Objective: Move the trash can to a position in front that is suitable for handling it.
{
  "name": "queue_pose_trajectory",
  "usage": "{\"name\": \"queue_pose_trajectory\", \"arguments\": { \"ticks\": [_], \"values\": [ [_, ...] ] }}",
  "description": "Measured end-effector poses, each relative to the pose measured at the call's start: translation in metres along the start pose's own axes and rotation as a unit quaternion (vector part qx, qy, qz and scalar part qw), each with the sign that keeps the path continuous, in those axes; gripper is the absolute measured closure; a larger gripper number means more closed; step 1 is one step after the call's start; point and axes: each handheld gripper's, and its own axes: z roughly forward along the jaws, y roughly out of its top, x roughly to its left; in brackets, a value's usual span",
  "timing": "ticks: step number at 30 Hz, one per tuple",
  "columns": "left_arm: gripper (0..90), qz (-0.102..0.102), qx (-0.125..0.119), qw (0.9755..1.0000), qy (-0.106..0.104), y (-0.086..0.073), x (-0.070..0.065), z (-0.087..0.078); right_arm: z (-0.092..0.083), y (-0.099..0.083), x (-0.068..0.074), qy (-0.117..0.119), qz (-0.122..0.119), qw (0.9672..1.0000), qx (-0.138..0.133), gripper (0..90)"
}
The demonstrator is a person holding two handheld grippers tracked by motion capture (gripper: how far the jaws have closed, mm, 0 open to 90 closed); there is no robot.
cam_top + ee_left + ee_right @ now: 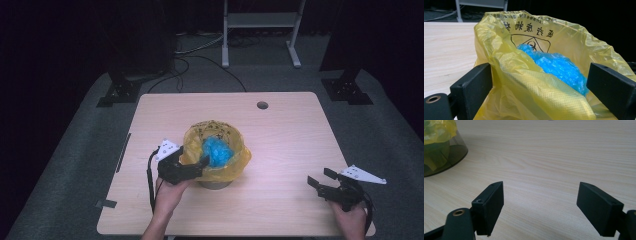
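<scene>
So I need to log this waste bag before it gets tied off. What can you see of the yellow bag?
The yellow bag is thin, crinkled plastic printed with a black biohazard mark and characters. It lines a small grey bin near the table's middle, its rim folded out over the bin's edge, mouth open. Crumpled blue plastic sits inside. The left gripper has its open jaws astride the near rim.

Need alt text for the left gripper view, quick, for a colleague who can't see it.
A yellow bag printed with a biohazard symbol fills the gap between the left gripper's open black jaws, its rim folded toward the camera. Crumpled blue plastic sits inside, and the wooden table shows at left.
</scene>
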Motion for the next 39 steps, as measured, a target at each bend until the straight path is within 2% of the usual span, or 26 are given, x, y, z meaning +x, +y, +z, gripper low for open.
{"name": "queue_pose_trajectory", "arguments": {
  "ticks": [8,18,24,26,27,32,39],
  "values": [
    [4.3,0.003,0.002,1.0000,-0.009,-0.003,-0.010,0.001,0.000,0.000,0.000,0.001,0.000,1.0000,-0.001,21.1],
    [3.9,0.005,0.005,0.9998,-0.018,-0.004,-0.014,0.002,-0.001,0.000,0.000,0.001,0.001,1.0000,-0.002,21.1],
    [3.9,0.001,0.005,0.9994,-0.033,-0.004,-0.010,-0.001,-0.001,-0.001,-0.001,0.001,0.002,1.0000,-0.003,21.1],
    [3.9,0.000,0.004,0.9995,-0.032,-0.004,-0.008,-0.002,-0.002,-0.001,-0.002,0.003,0.008,1.0000,-0.005,21.0],
    [3.8,-0.008,0.000,0.9993,-0.038,-0.003,-0.004,-0.005,-0.002,-0.001,-0.002,0.003,0.008,0.9999,-0.006,21.0],
    [3.4,-0.018,-0.013,0.9988,-0.043,0.000,0.000,-0.014,-0.003,-0.001,-0.004,0.005,0.016,0.9998,-0.010,21.0],
    [2.0,-0.015,-0.039,0.9984,-0.037,0.010,0.007,-0.029,-0.001,-0.001,-0.004,0.002,0.019,0.9998,-0.007,21.0]
  ]
}}
